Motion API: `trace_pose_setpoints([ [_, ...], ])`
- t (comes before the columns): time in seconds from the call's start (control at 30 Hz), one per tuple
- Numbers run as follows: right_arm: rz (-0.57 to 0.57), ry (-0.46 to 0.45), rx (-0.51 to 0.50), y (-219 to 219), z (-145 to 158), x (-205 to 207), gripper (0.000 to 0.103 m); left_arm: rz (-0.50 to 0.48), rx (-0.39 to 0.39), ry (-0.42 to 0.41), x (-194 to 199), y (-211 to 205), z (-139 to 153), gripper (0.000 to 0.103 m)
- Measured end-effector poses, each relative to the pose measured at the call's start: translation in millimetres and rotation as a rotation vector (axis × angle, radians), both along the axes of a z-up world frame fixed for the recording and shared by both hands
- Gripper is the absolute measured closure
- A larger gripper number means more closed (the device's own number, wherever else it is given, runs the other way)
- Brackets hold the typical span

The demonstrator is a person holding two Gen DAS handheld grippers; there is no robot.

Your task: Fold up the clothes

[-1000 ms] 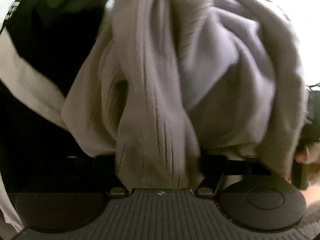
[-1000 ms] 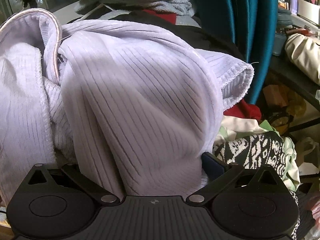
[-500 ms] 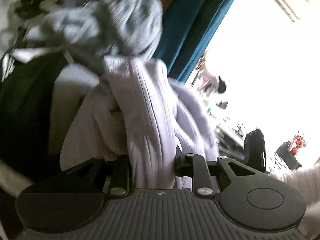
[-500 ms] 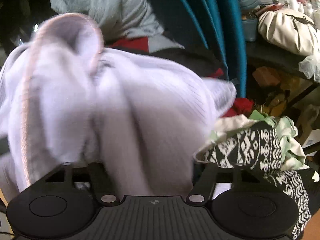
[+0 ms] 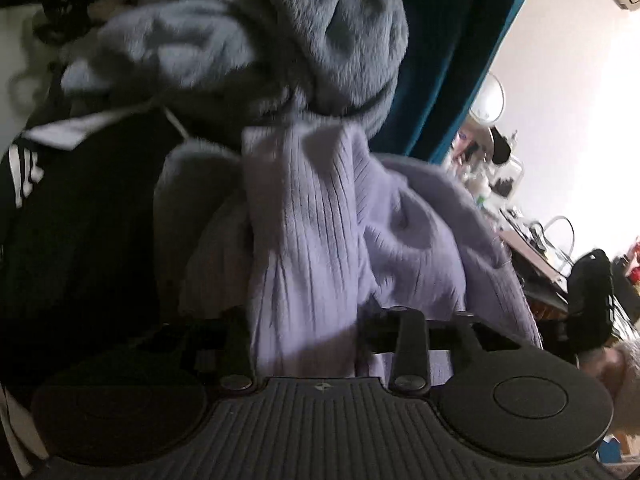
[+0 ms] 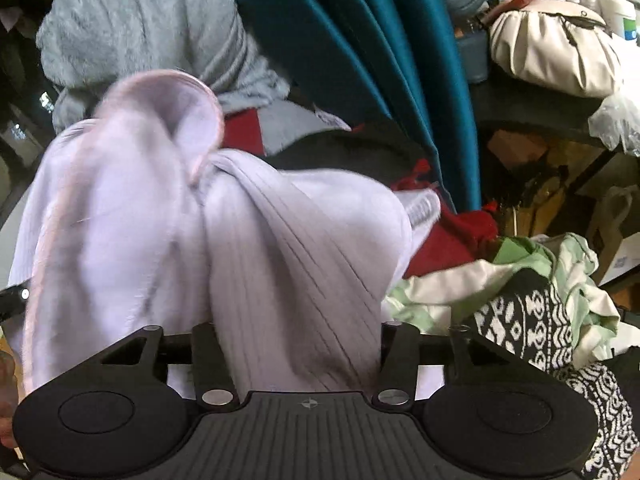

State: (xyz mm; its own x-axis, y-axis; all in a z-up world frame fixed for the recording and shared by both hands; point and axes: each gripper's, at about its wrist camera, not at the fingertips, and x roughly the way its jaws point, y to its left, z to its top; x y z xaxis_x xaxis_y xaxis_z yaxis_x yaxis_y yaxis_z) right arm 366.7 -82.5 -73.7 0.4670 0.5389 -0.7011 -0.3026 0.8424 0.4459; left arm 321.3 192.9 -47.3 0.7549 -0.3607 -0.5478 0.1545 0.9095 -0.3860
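A pale lilac ribbed garment (image 5: 312, 240) hangs bunched between both grippers, lifted off the pile. My left gripper (image 5: 306, 344) is shut on a fold of it; cloth covers the fingertips. In the right wrist view the same lilac garment (image 6: 248, 248) fills the lower left, with a pink-edged hem looping up at the top. My right gripper (image 6: 304, 356) is shut on another part of it, and its fingertips are hidden in the cloth.
A fluffy grey garment (image 5: 280, 40) lies behind; it also shows in the right wrist view (image 6: 144, 28). A black garment (image 5: 80, 220) lies left. Teal curtain (image 6: 380, 60), red cloth (image 6: 448, 240), black-and-white patterned cloth (image 6: 532, 320) and a cream bag (image 6: 556, 48) are at right.
Both grippers have lifted the lilac garment and swung it; the views now face the grey fluffy garment, curtain and room. The grip on the cloth stays the same.
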Motion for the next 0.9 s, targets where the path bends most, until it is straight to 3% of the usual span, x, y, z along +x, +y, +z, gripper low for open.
trace_pose_setpoints([
  [0.03,0.003,0.003,-0.002,1,-2,0,0.047,-0.015,0.003,0.017,-5,-3,0,0.035],
  [0.07,0.009,0.003,-0.005,2,-4,-1,0.046,-0.03,0.024,0.027,-13,-8,0,0.03],
  [0.17,0.03,-0.005,-0.01,5,-4,-6,0.037,-0.054,0.111,0.032,-17,-18,-2,0.027],
  [0.2,0.036,-0.01,-0.012,5,-3,-8,0.03,-0.048,0.107,0.04,-16,-19,-3,0.026],
  [0.27,0.047,-0.021,-0.015,3,-2,-12,0.028,-0.027,0.089,0.067,-13,-17,-8,0.018],
  [0.33,0.041,-0.038,-0.017,-5,0,-16,0.016,-0.007,0.087,0.093,-12,-16,-10,0.014],
  [0.43,0.024,-0.062,-0.01,-20,4,-24,0.006,-0.01,0.095,0.102,-11,-15,-13,0.014],
  [0.6,0.035,-0.018,0.015,-30,-14,-23,0.004,-0.019,0.105,0.14,-5,-19,-24,0.007],
  [0.9,0.129,-0.057,-0.061,17,-30,-17,0.006,0.012,0.138,0.169,2,-33,-40,0.006],
])
